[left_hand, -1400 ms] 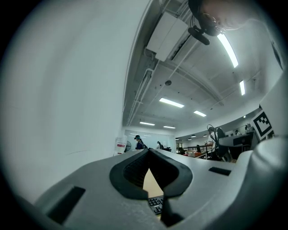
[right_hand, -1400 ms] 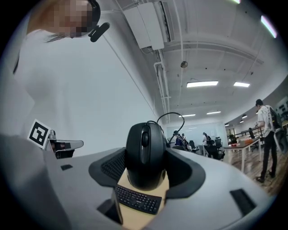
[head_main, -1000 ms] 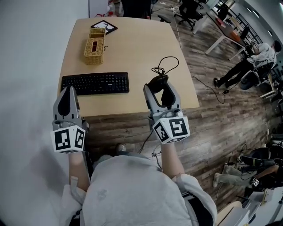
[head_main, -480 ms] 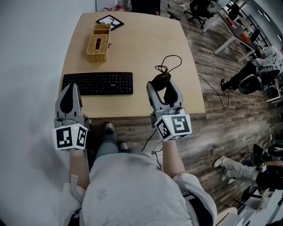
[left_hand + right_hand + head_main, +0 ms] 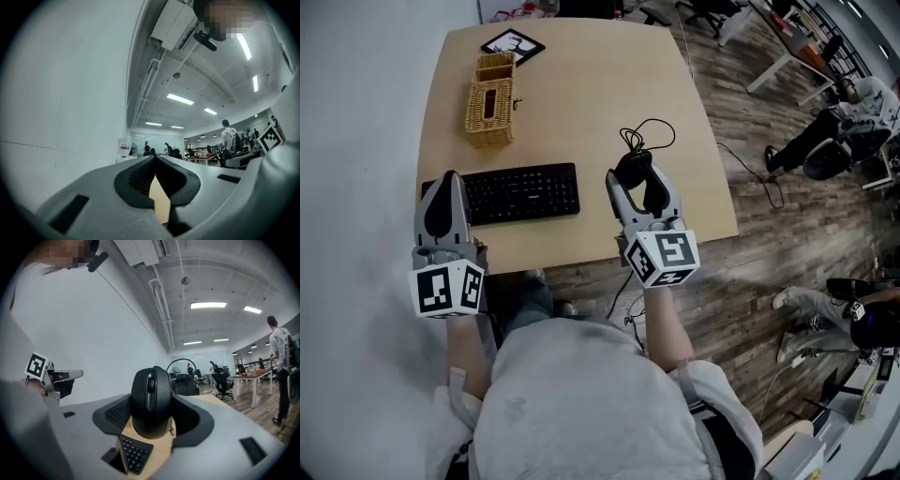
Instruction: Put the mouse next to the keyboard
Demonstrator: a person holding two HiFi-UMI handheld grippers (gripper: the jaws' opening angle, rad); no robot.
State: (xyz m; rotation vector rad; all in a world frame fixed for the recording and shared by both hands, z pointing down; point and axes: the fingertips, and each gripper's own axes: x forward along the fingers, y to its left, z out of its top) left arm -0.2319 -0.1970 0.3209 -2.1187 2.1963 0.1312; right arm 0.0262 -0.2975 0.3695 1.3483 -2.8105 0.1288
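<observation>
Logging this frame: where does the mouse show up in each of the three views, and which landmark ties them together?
Head view: the mouse is right of centre, over the table's near right part, in the right gripper.
Left gripper view: not in it.
Right gripper view: the mouse is at dead centre, clamped between the jaws.
Shared landmark: the keyboard, left of the mouse in the head view and below it in the right gripper view.

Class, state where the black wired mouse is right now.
Head view: the black wired mouse sits clamped in the right tongs over the right side of the wooden table, right of the black keyboard.
</observation>
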